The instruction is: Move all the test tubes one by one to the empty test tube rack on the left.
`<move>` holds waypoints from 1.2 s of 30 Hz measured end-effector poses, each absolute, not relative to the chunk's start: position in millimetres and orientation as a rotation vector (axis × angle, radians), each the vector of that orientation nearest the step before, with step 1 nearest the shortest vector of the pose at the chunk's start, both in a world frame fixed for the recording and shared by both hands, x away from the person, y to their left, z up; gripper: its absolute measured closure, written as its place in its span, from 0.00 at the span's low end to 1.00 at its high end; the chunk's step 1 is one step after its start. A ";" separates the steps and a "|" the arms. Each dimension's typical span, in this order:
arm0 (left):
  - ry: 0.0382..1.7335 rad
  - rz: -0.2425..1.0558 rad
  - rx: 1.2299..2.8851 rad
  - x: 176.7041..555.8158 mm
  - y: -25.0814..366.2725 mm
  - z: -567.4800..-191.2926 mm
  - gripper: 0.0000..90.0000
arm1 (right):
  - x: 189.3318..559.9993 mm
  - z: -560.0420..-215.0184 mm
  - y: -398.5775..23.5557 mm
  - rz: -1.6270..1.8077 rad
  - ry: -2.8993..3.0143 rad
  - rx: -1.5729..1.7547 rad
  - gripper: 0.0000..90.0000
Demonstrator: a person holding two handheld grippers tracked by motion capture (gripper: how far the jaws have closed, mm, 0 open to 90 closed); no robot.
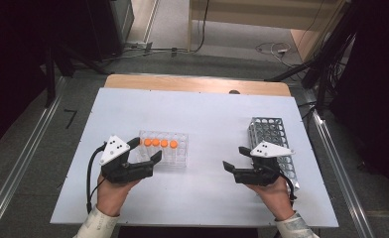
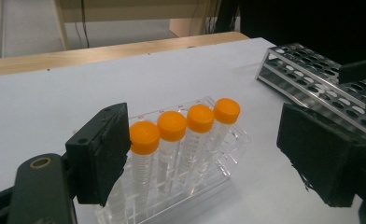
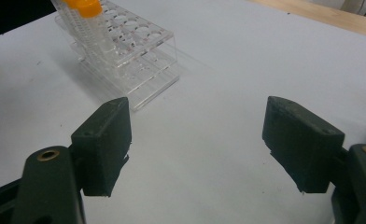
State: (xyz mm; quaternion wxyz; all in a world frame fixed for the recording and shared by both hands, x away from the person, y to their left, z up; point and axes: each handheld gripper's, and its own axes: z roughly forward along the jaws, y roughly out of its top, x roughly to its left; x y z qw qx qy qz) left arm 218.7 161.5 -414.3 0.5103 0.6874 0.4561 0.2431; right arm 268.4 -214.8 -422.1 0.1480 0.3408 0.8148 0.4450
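High view: left gripper (image 1: 146, 150) hovering w/ jaws spread wide just in front of clear rack (image 1: 180, 158), gripping nothing; clear rack sitting mid-table, left of centre, holding four orange-capped tubes (image 1: 160, 144) in row along its far side; right gripper (image 1: 236, 159) resting over bare white table (image 1: 207, 114), jaws gaping, nothing btwn them; metal rack (image 1: 269, 130) lying just beside right hand (image 1: 272, 191), near table's right edge; left gripper view: nearest tube (image 2: 144, 140) showing just beside one jaw, not pinched.

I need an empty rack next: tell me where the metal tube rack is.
In the high view the metal tube rack stands at the table's right side, just beyond the right hand-held gripper, well right of the clear rack.
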 end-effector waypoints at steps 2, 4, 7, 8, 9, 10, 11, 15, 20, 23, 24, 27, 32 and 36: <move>1.105 0.591 1.653 217.3 164.5 -415.0 0.20 | 268.1 -421.9 -217.3 1.279 2.340 0.983 0.25; 1.111 0.598 1.652 215.8 168.0 -415.7 0.20 | 267.8 -421.3 -219.9 1.282 2.331 0.992 0.25; 1.125 0.638 1.640 213.0 173.3 -417.4 0.20 | 267.2 -420.2 -224.2 1.284 2.322 1.002 0.25; 1.130 0.645 1.636 212.3 175.1 -417.9 0.20 | 267.1 -419.9 -225.7 1.285 2.317 1.002 0.25; 1.134 0.645 1.634 211.8 177.0 -418.5 0.20 | 266.9 -419.7 -227.1 1.285 2.316 1.005 0.25; 1.138 0.646 1.633 211.3 179.1 -419.1 0.20 | 266.8 -419.6 -228.7 1.284 2.313 1.005 0.25; 1.144 0.649 1.631 210.7 181.0 -419.6 0.20 | 266.6 -419.5 -229.9 1.285 2.309 1.011 0.25; 1.165 0.657 1.626 208.5 188.6 -422.4 0.20 | 266.0 -418.7 -235.8 1.287 2.297 1.023 0.25; 1.195 0.665 1.620 204.4 200.0 -427.1 0.19 | 264.6 -417.5 -242.6 1.289 2.279 1.037 0.25; 1.215 0.692 1.615 201.6 206.9 -430.9 0.19 | 264.2 -416.9 -247.0 1.288 2.268 1.044 0.25; 1.222 0.709 1.621 201.1 209.0 -432.2 0.19 | 264.1 -416.8 -248.4 1.289 2.265 1.048 0.25; 1.246 0.717 1.617 200.5 216.0 -436.2 0.19 | 264.1 -416.6 -253.0 1.282 2.256 1.061 0.25; 1.288 0.724 1.594 201.2 226.7 -441.6 0.19 | 263.9 -415.7 -263.5 1.282 2.229 1.088 0.25; 1.318 0.728 1.571 202.9 232.9 -445.8 0.19 | 263.1 -416.3 -272.5 1.274 2.203 1.109 0.25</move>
